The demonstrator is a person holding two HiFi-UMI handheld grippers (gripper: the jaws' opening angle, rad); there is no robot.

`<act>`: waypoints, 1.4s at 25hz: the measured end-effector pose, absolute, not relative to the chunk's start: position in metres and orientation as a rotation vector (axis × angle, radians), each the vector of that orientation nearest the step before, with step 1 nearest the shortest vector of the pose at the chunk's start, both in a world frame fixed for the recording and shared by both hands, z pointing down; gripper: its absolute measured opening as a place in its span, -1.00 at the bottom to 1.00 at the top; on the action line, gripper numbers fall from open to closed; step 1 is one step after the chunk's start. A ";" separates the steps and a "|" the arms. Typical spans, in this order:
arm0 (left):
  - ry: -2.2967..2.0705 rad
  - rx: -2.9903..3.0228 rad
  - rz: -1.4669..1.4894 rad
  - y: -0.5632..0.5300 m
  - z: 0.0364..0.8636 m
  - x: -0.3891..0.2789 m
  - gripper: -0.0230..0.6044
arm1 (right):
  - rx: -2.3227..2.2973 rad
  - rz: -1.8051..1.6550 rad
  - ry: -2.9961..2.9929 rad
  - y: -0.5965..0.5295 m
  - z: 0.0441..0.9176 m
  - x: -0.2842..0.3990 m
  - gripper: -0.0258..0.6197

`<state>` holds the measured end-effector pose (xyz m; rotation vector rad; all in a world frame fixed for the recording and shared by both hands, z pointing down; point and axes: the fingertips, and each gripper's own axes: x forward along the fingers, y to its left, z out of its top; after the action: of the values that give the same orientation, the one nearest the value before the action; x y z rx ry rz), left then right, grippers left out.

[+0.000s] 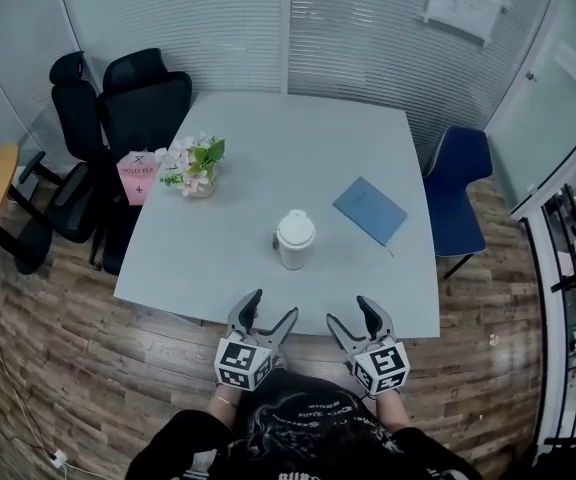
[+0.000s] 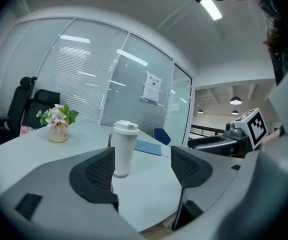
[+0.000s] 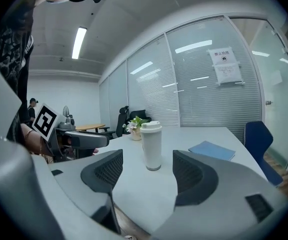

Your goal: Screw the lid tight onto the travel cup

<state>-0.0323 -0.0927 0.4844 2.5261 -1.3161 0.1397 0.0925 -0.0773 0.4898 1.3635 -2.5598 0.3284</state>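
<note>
A white travel cup (image 1: 294, 240) stands upright near the middle of the pale grey table (image 1: 238, 258), its white lid (image 1: 295, 227) sitting on top. Both grippers hover at the table's near edge, well short of the cup. My left gripper (image 1: 265, 314) is open and empty, and through its jaws I see the cup (image 2: 123, 149) ahead on the left. My right gripper (image 1: 355, 317) is open too, with nothing between its fingers; the cup (image 3: 152, 145) stands straight ahead of it.
A small vase of flowers (image 1: 197, 166) and a pink box (image 1: 138, 176) sit at the table's left side. A blue notebook (image 1: 370, 209) lies to the cup's right. Black office chairs (image 1: 128, 108) stand at the left, a blue chair (image 1: 455, 183) at the right.
</note>
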 end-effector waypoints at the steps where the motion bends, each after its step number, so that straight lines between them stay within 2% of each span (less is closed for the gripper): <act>1: -1.301 2.536 0.150 -0.103 0.485 -0.035 0.22 | 1.378 0.335 -2.559 -0.087 0.490 0.089 0.02; 9: -1.235 2.519 0.215 -0.164 0.507 -0.049 0.22 | 1.402 0.338 -2.539 -0.138 0.485 0.072 0.03; 21: -1.148 2.408 0.427 -0.208 0.580 -0.007 0.22 | 1.391 0.370 -2.527 -0.181 0.482 0.095 0.06; 26: -1.215 2.350 0.430 -0.232 0.595 0.004 0.22 | 1.364 0.358 -2.539 -0.196 0.477 0.106 0.08; 35: -1.211 2.409 0.457 -0.261 0.607 0.012 0.25 | 1.083 0.312 -2.583 -0.223 0.476 0.110 0.13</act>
<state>0.0116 -0.2610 0.6067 2.4086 -1.2114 0.4568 0.1100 -0.2231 0.4755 1.0834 -2.5831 0.3121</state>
